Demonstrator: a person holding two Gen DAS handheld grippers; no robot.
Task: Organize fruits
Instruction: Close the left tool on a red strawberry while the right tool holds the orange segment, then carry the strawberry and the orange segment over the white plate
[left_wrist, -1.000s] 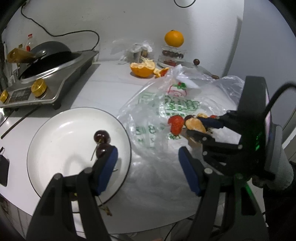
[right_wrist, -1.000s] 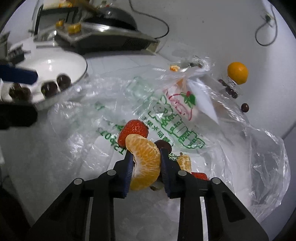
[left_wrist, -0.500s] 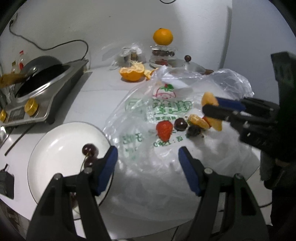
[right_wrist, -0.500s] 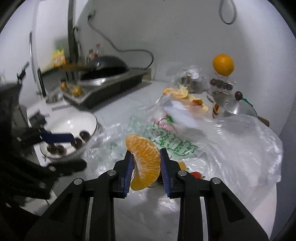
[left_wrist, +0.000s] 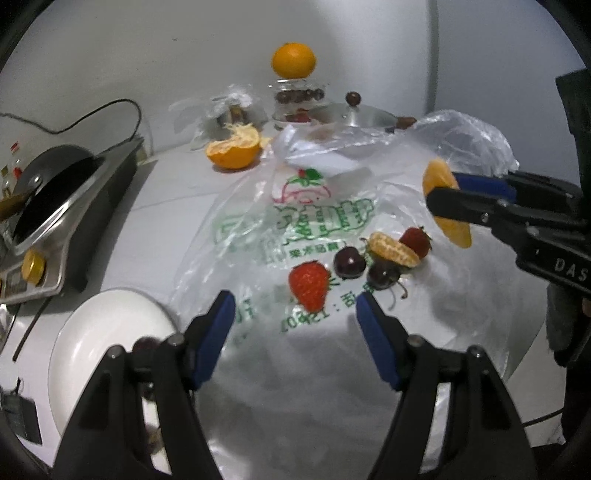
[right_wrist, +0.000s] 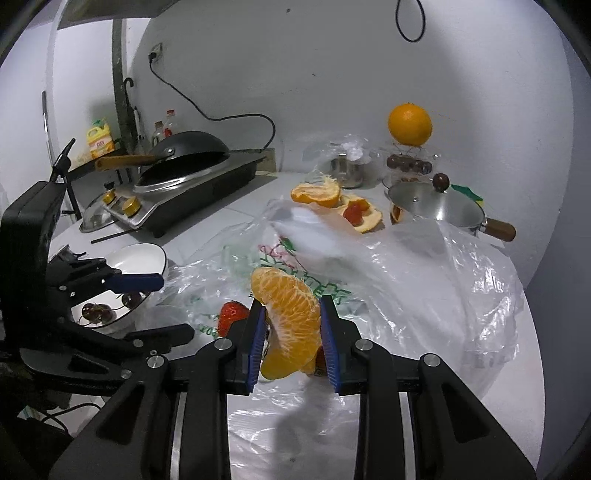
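Orange segment (right_wrist: 291, 321) sits clamped in your right gripper (right_wrist: 292, 334), lifted above the plastic bag (right_wrist: 406, 273); your left gripper (left_wrist: 295, 321) hangs spread wide, holding nothing, near the strawberry (left_wrist: 309, 284).

cherries (left_wrist: 144, 345) on plate: behind left claw finger | stove (left_wrist: 55, 206): cut off left

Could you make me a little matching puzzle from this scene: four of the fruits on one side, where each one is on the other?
Things:
1. orange segment
2. whole orange
3. big strawberry
4. cherries

Places:
A. in the white plate
B. on the plastic bag, ahead of the open left gripper
C. clamped in the right gripper, held in the air
D. atop the glass jar by the wall

Pairs: 1-C, 2-D, 3-B, 4-A
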